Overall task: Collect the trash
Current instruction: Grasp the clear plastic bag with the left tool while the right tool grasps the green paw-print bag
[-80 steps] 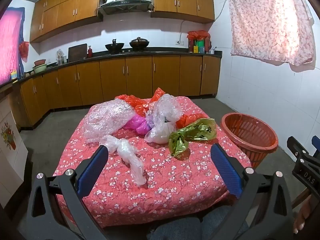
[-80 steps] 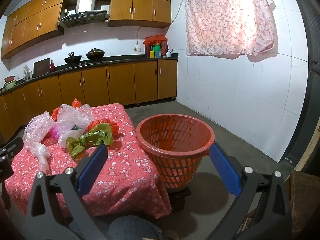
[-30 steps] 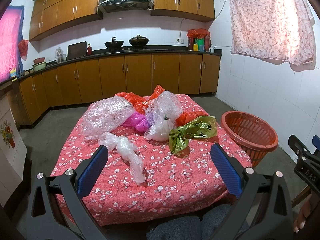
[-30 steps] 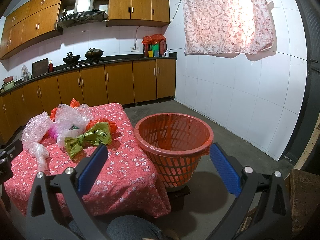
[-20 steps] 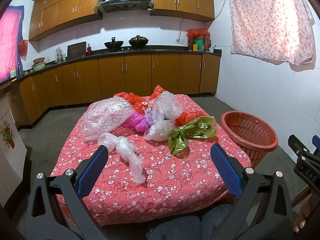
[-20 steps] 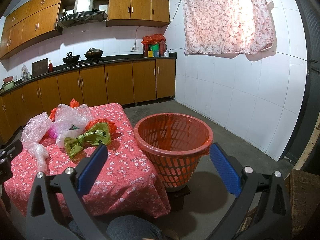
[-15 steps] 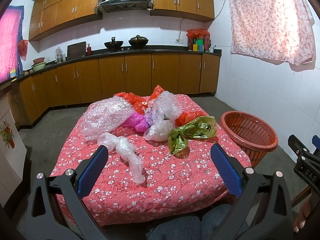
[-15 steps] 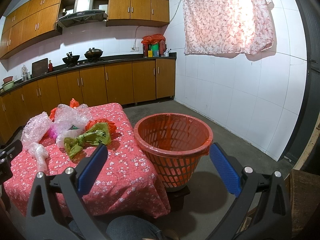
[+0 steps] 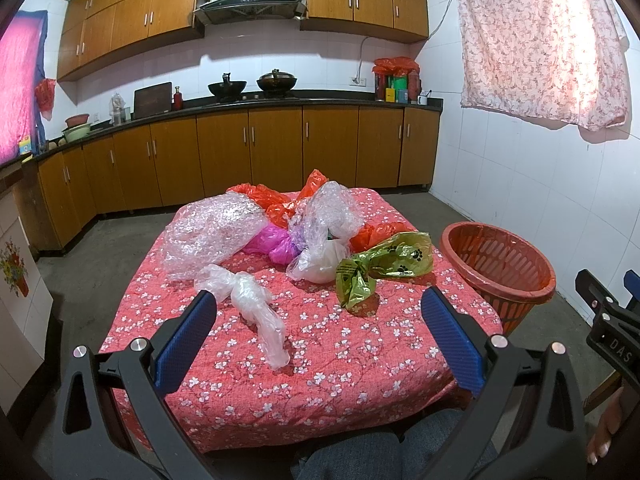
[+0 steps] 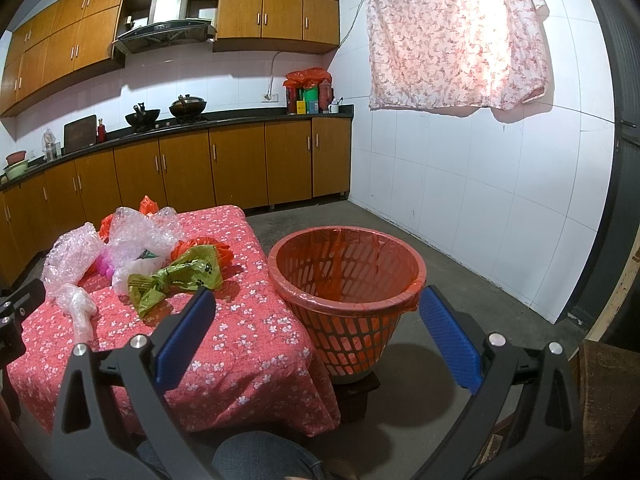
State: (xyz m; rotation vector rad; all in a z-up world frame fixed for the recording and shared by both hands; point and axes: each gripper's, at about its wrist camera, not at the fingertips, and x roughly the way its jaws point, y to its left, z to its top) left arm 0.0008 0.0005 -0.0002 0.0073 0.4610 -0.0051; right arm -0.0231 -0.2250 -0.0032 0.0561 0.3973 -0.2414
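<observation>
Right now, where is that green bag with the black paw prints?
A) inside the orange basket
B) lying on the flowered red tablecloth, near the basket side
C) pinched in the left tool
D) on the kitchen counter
B: the green paw-print bag lies on the flowered red tablecloth beside the pile of plastic bags, while the orange basket holds only its liner and both tools are open.

- Pink bag: mostly buried under the bubble wrap and clear bags near the desk's far edge.
- Orange bags: partly covered by the pile; count unclear.
- Desk: legs hidden by the floral cloth.
- Basket: base hidden behind the desk's right edge in the left wrist view.
- Right gripper: cut off by the picture's right edge there.
- Countertop jars: too small to identify.
</observation>
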